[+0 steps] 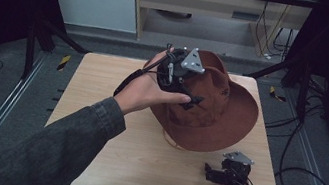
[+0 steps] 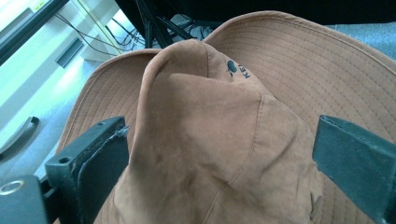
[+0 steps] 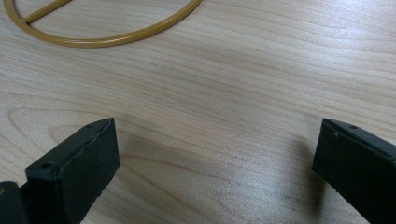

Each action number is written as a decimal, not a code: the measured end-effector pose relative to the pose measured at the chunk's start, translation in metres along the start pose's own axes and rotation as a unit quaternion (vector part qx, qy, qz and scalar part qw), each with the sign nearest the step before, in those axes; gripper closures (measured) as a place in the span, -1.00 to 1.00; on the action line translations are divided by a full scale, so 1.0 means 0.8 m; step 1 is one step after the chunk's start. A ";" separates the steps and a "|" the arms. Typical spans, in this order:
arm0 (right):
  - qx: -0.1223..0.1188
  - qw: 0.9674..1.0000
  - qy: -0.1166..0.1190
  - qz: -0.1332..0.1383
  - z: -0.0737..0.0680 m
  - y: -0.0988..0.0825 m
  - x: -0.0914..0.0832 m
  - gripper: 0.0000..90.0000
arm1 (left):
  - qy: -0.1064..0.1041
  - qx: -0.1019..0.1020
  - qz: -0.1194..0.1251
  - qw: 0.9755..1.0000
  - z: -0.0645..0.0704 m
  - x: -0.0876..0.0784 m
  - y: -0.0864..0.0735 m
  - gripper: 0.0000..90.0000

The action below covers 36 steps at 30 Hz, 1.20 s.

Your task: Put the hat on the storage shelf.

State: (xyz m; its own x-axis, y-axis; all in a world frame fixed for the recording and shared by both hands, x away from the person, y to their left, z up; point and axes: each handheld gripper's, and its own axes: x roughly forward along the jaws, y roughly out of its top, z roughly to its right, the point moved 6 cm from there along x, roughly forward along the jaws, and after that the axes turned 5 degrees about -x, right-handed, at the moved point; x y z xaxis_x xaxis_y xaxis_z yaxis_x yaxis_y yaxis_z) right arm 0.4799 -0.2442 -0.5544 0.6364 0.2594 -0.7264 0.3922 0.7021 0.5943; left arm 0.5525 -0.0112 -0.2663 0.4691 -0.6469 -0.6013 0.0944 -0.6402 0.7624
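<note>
A: Start with the high view; where is your work?

B: The brown hat (image 1: 216, 106) sits right of centre on the wooden table (image 1: 98, 112), its brim reaching close to the right edge and its crown near the far edge; your left gripper (image 1: 188, 89) is over the crown at upper centre, jaws spread; your right gripper (image 1: 219, 175) rests low at lower right, close to the near edge; the left half of the tabletop is bare wood, so there's room that way.

A: And the left gripper view?

B: The hat (image 2: 205, 121) runs across the frame; your left gripper (image 2: 219, 154) has its jaws wide apart, one each side of the pinched crown, the left one at the cloth, the right one apart from it; dark print near the top centre begins "KE", the rest folded out of sight.

A: The right gripper view?

B: Your right gripper (image 3: 215, 154) is open over bare table (image 3: 233, 93), holding nothing; a thin yellow-brown ring (image 3: 135, 32) lies at upper left, partly cut by the frame's edge.
</note>
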 end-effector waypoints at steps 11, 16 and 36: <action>0.000 1.000 0.000 0.000 0.000 0.000 0.000 -0.99 | 0.005 -0.009 0.014 1.000 -0.006 -0.026 -0.010 -0.93; 0.000 1.000 0.000 0.000 0.000 0.000 0.000 -0.99 | 0.009 -0.011 0.018 1.000 -0.006 -0.040 -0.019 -0.93; 0.001 1.000 -0.003 -0.001 0.000 0.000 0.000 -0.99 | 0.038 -0.064 0.034 0.997 -0.028 -0.103 -0.096 -0.91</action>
State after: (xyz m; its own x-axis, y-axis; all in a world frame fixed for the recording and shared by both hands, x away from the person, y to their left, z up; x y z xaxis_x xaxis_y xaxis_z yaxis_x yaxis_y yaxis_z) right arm 0.4800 -0.2444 -0.5544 0.6400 0.2541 -0.7251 0.3944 0.7013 0.5938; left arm 0.5265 0.1006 -0.2699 0.5428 -0.6503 -0.5315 0.1699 -0.5347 0.8277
